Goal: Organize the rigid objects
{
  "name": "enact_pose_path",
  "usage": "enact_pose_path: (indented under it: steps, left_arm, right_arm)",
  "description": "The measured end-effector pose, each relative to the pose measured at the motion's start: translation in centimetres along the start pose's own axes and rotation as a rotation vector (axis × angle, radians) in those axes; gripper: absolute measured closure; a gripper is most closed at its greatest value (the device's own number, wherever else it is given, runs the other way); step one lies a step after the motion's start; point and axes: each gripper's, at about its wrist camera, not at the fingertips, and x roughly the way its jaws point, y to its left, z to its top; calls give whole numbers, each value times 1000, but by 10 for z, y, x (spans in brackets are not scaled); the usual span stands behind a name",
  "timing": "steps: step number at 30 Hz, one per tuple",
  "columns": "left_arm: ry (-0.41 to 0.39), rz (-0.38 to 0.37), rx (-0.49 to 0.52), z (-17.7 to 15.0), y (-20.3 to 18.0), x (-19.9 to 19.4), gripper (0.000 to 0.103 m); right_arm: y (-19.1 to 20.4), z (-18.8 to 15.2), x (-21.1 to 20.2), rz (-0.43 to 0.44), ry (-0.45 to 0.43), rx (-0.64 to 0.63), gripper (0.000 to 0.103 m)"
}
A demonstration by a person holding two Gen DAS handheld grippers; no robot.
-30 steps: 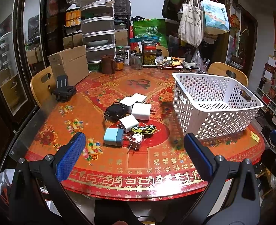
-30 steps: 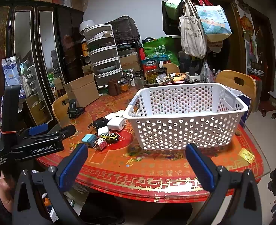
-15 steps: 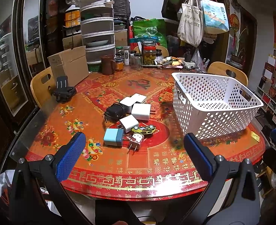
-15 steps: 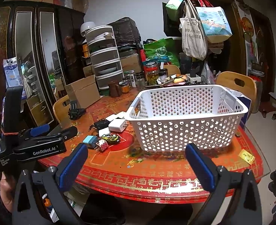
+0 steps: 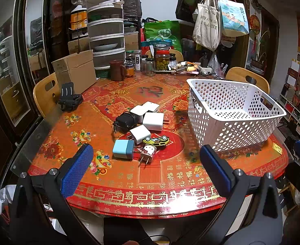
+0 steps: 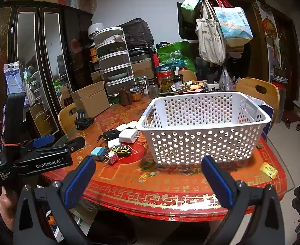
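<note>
- On the red patterned counter [image 5: 170,175], chargers [image 5: 153,121] and a toy car [image 5: 156,140] cluster left of the white basket [image 5: 231,110] (empty).
- Left gripper [image 5: 145,169] and right gripper [image 6: 147,175]: jaws spread, holding nothing.
- Behind: jars [image 5: 162,60], cardboard box [image 5: 74,71], hanging bags [image 5: 207,24].

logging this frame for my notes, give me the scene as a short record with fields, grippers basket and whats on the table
left gripper: open, empty, hovering short of the table edge
right gripper: open, empty, facing the basket
basket: white, perforated, upright, looks empty
table: round, red patterned cover
loose items: blue charger, cartoon-print charger, yellow toy car, white chargers, black adapter, clustered beside the basket
far edge: cardboard box, brown mug, jars
task progress: nothing in the basket yet
</note>
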Motion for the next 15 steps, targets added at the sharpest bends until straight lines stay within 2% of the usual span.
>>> enact_pose_path:
  steps: [10, 12, 13, 15]
  left_arm:
    - [2, -5, -2, -2, 0, 0, 0]
    - [-7, -50, -15, -2, 4, 1, 0]
    - [-27, -102, -31, -3, 9, 1, 0]
    - [-71, -185, -78, -3, 22, 3, 0]
  right_arm:
    - [0, 0, 0, -1, 2, 1, 0]
    - [1, -1, 1, -13, 1, -2, 0]
    - [-2, 0, 1, -38, -8, -5, 0]
    - [-19, 8, -4, -124, -47, 18, 0]
